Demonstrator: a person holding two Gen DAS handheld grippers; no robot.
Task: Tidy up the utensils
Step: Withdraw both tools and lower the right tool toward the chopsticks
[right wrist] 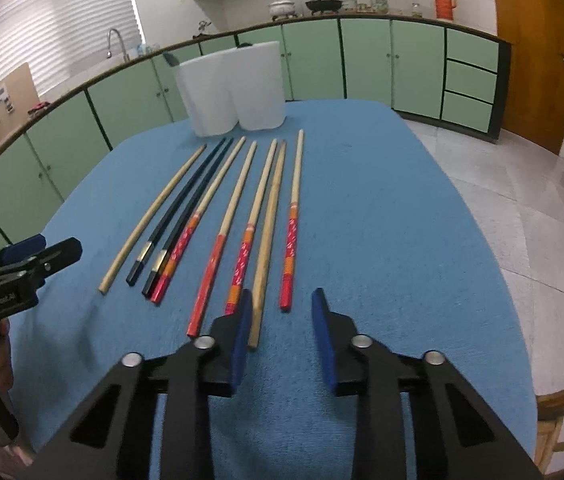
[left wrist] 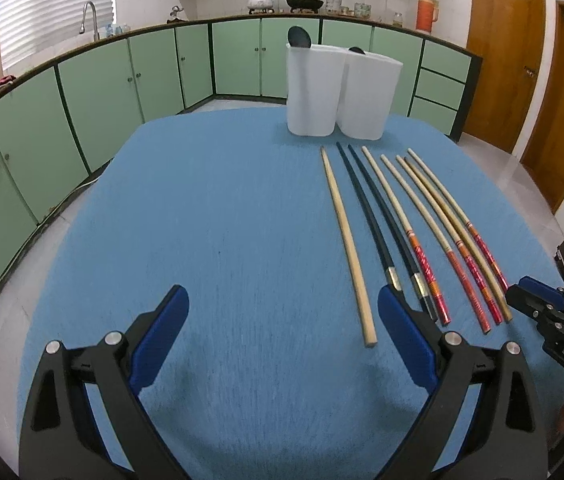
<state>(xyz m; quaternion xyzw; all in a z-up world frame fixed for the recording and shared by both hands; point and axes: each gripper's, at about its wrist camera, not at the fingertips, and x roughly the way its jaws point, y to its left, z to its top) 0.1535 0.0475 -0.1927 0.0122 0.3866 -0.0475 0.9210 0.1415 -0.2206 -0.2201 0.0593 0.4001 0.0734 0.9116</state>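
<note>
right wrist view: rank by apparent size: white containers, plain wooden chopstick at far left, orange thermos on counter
1. white containers: largest in frame.
2. plain wooden chopstick: as long across the frame, but very thin.
3. orange thermos: smallest, though it stands far back on the counter, so distance shrinks it; true size versus the others is unsure.
</note>
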